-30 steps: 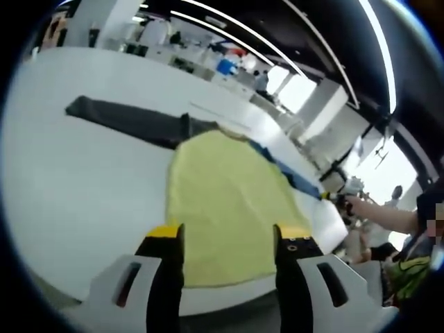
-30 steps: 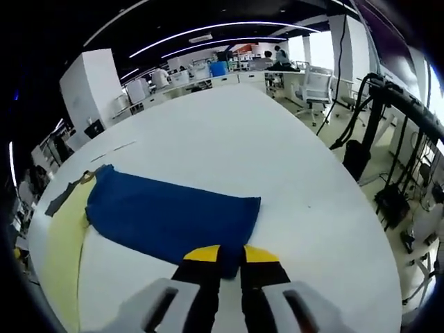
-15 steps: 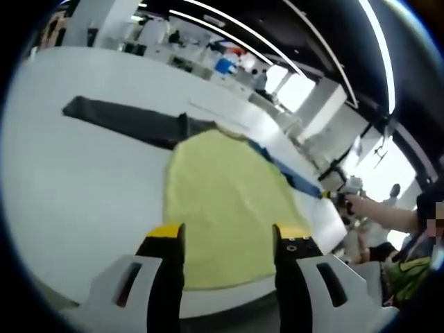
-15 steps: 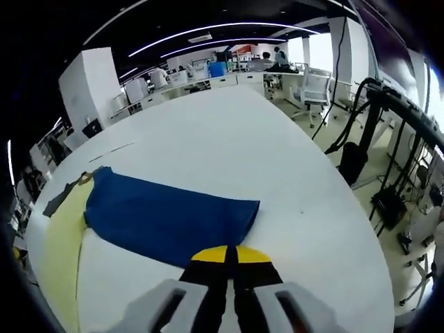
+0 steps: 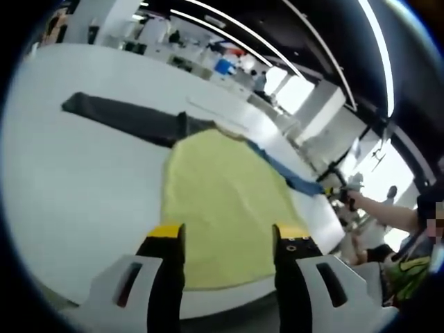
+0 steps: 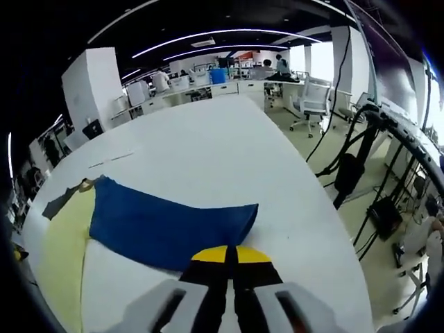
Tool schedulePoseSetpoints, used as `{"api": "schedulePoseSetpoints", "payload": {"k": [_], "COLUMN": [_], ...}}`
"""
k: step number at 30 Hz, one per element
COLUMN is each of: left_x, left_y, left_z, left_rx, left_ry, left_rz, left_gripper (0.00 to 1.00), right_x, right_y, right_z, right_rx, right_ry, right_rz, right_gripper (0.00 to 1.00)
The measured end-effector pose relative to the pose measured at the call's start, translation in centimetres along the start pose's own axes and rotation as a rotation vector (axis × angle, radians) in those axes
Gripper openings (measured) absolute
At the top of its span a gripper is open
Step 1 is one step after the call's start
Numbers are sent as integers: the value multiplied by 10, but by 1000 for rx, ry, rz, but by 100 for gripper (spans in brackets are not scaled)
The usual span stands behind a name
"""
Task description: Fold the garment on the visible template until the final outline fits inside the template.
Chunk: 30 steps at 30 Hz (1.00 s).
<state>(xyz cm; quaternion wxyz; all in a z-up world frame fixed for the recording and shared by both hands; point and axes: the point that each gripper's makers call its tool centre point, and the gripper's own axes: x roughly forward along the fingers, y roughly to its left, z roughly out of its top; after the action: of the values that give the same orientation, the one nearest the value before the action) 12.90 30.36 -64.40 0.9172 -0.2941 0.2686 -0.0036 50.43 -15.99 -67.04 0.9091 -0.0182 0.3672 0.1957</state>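
The garment lies flat on the white table (image 5: 62, 187): a yellow body (image 5: 222, 201), a dark grey sleeve (image 5: 125, 119) stretched far left, and a blue sleeve (image 5: 284, 172) running right. My left gripper (image 5: 225, 232) hovers open over the yellow body's near hem, with nothing between its fingers. In the right gripper view, the blue sleeve (image 6: 166, 225) spreads across the table, with the yellow body (image 6: 59, 257) and dark sleeve (image 6: 59, 201) at the left. My right gripper (image 6: 231, 253) is shut on the blue sleeve's near edge; that same gripper (image 5: 331, 191) also appears at the sleeve's end.
The table's rounded edge (image 6: 326, 229) curves close on the right, with black cables and a stand (image 6: 361, 146) beyond it. Desks and office chairs (image 6: 312, 97) fill the background. A person's forearm (image 5: 388, 215) reaches in at the right.
My right gripper's jaws, slightly apart a second ago, have closed on the blue sleeve's edge. The left gripper stays open over the yellow body; its view shifted only slightly.
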Motion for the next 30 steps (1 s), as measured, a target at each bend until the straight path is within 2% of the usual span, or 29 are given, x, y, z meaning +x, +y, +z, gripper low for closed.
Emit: {"api": "schedulePoseSetpoints", "payload": {"k": [7,15,25,30], "left_x": [0,0,-7,-13], "left_y": [1,-2,0,-4], "left_z": [-2,-1,8,14], "left_rx": [-6,-21,-10,21], "left_ry": [-7,-23,-28,-35], "left_rz": [-6,-34,-58,-78], "left_gripper": [47,47,49,53], "right_x": [-4,-12,-10,-3], "right_y": [7,41,99,144], "right_z": [13,43,80,99], "right_rx": [-15,-75,-166,-226], "right_ry": [-15,-51,-75,-89], "right_rz": [2,56,149,234], "right_gripper": [0,0,0,0]}}
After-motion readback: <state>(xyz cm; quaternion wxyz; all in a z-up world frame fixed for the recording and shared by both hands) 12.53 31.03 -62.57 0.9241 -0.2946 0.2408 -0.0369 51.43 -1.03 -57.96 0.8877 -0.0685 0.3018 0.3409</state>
